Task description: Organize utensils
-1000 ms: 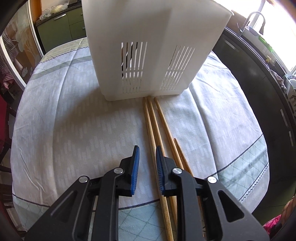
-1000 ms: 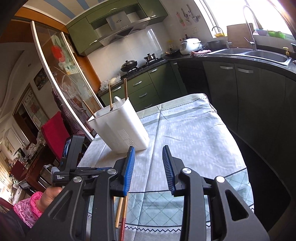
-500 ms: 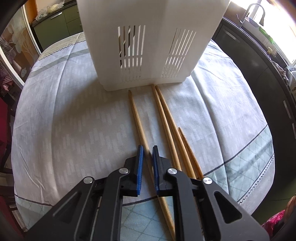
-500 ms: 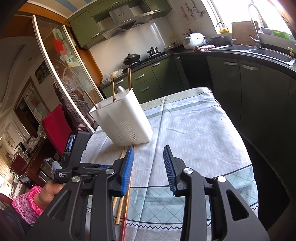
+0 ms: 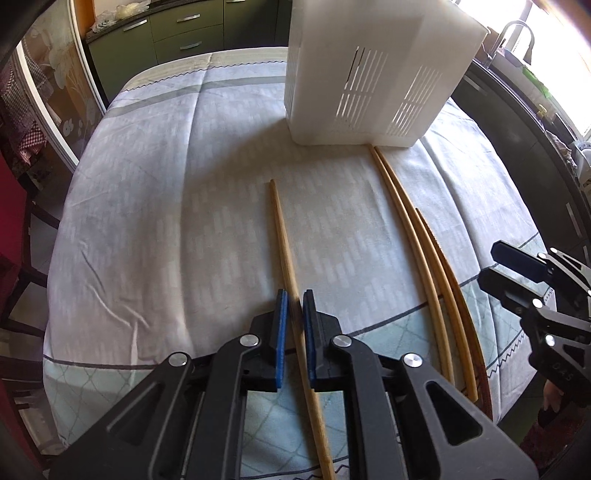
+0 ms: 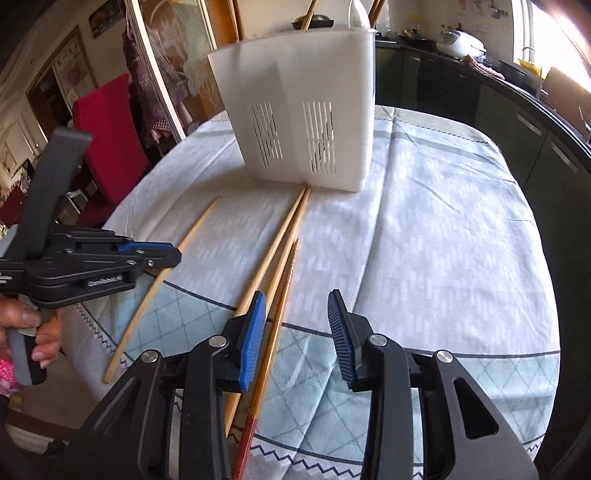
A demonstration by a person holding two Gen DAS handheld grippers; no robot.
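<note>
A white slotted utensil holder (image 5: 362, 74) (image 6: 303, 110) stands on the cloth-covered table, with chopstick ends (image 6: 310, 11) poking out of its top. My left gripper (image 5: 293, 295) (image 6: 173, 254) is shut on one pale chopstick (image 5: 282, 236) (image 6: 192, 232), set apart to the left of the others. Two pale chopsticks (image 5: 406, 221) (image 6: 280, 229) and a darker red-ended one (image 5: 443, 258) (image 6: 288, 280) lie side by side, pointing at the holder. My right gripper (image 6: 297, 295) (image 5: 491, 266) hovers over their near ends, its jaws closing. The red-ended chopstick runs just inside its left pad, not pressed.
The tablecloth's (image 6: 424, 240) near edge is just below both grippers. A red chair (image 6: 107, 122) stands off the table's left side and dark kitchen cabinets (image 6: 535, 129) run along the right. A person's hand (image 6: 33, 325) grips the left tool's handle.
My left gripper closed on one chopstick and carried it left, away from the other three. My right gripper swung down and forward to the chopsticks' near ends.
</note>
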